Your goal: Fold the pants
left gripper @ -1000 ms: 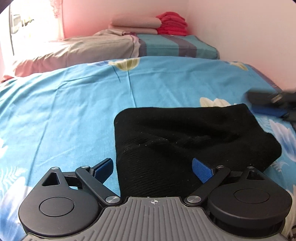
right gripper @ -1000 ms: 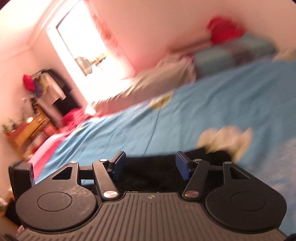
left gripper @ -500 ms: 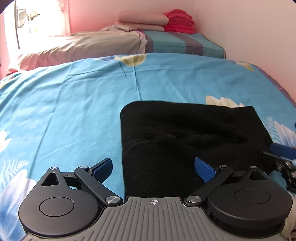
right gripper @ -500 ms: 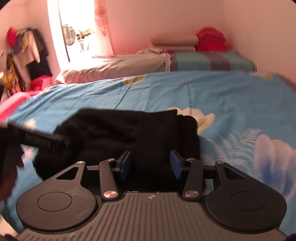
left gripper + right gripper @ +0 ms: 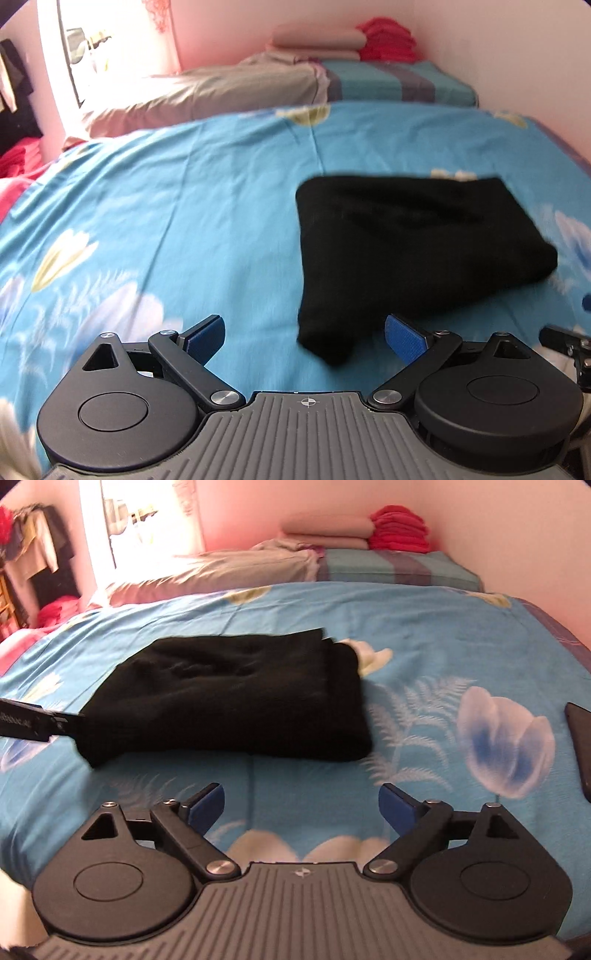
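On the blue flower-printed bedsheet (image 5: 155, 221), as seen by the left wrist camera, a folded bundle of black knitted pants (image 5: 406, 240) is laid flat, ahead and to the right. The left gripper (image 5: 304, 334) is held with its blue-padded jaws spread wide, nothing between them; the near corner of the pants is seen close to the right-hand pad, contact not discernible. Folded red cloths (image 5: 388, 44) are stacked by the far wall.

From the right wrist camera, the same pants (image 5: 236, 698) are seen ahead and leftward on the bedsheet (image 5: 424, 657). The right gripper (image 5: 301, 805) is likewise spread apart and empty, short of the cloth. A dark flat object (image 5: 580, 746) is cut off at the right edge.
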`<state>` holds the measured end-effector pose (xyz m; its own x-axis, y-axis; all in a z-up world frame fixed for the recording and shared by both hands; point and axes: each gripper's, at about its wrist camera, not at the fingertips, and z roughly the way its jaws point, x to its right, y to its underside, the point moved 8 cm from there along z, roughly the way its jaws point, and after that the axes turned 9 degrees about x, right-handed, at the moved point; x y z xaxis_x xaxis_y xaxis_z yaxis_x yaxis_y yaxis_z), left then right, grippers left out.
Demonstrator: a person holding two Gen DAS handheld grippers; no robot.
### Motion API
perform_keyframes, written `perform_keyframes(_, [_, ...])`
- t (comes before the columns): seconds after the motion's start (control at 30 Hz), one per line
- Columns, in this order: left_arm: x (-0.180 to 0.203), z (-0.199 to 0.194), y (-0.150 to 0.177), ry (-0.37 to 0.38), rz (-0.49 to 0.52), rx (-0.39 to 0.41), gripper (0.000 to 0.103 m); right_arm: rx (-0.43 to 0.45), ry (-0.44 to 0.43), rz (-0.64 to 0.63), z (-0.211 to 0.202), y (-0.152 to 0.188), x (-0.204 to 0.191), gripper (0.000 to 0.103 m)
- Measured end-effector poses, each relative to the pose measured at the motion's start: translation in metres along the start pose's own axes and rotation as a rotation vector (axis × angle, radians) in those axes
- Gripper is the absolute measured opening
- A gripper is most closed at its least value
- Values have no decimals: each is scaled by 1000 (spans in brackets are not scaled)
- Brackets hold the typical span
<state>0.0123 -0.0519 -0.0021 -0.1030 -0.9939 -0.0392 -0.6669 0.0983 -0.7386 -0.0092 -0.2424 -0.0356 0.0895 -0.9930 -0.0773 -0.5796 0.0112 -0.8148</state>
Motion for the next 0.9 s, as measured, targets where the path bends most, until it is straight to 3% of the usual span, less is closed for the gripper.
perform_keyframes(0.23, [4, 4, 27, -30, 16, -82, 103, -9, 27, -28, -4, 5, -10, 98])
perform_keyframes(0.63, [11, 9, 21, -34, 43, -72, 103, 25, 27, -10, -4, -12, -6, 100])
perform_keyframes(0.9, [14, 11, 18, -34, 51, -63, 103, 34, 61, -77, 0, -14, -11, 101])
